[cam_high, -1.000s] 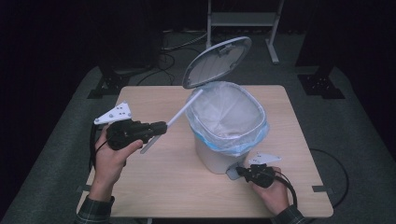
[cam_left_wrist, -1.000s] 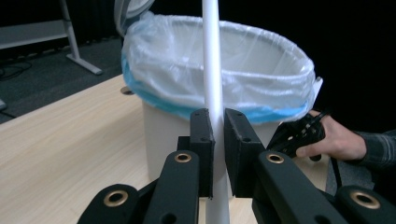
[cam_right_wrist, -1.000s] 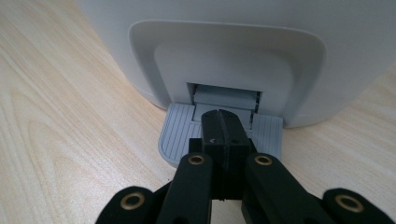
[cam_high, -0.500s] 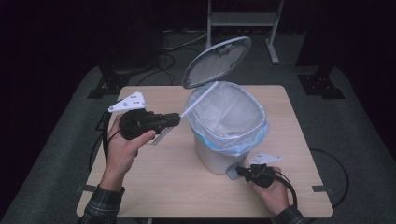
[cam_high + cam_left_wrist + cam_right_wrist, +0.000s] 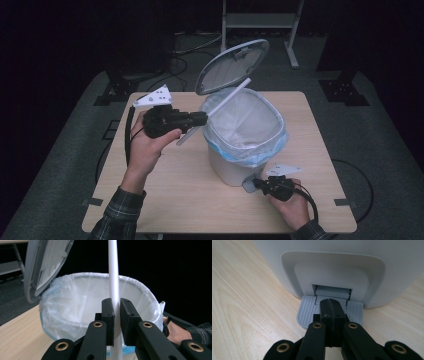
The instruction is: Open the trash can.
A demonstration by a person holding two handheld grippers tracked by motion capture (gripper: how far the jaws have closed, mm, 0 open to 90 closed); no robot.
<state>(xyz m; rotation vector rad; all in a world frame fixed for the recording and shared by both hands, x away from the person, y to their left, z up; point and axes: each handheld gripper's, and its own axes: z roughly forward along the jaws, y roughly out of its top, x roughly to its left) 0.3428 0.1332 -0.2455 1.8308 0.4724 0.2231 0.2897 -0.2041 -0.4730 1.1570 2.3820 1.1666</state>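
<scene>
A white pedal bin (image 5: 227, 167) with a clear liner (image 5: 250, 145) stands on the wooden table (image 5: 165, 200), its grey lid (image 5: 231, 66) swung up. My left gripper (image 5: 201, 119) is shut on a long white tube (image 5: 227, 102), which slants up over the bin's open mouth toward the lid. In the left gripper view the tube (image 5: 113, 270) runs upright between the pressed pads (image 5: 109, 312), with the bin liner (image 5: 75, 305) behind. My right gripper (image 5: 332, 308) is shut with nothing between its jaws, and its tips rest on the grey foot pedal (image 5: 308, 311) at the bin's base (image 5: 248, 184).
A metal stand (image 5: 255, 20) and black equipment bases (image 5: 345, 90) sit on the dark floor beyond the table. Cables trail off the table's left edge (image 5: 127, 135) and near its right side (image 5: 312, 200).
My left gripper has carried the tube right and slightly up, so the tube's far end now reaches over the bin mouth. The right gripper has stayed on the pedal and the lid has stayed up.
</scene>
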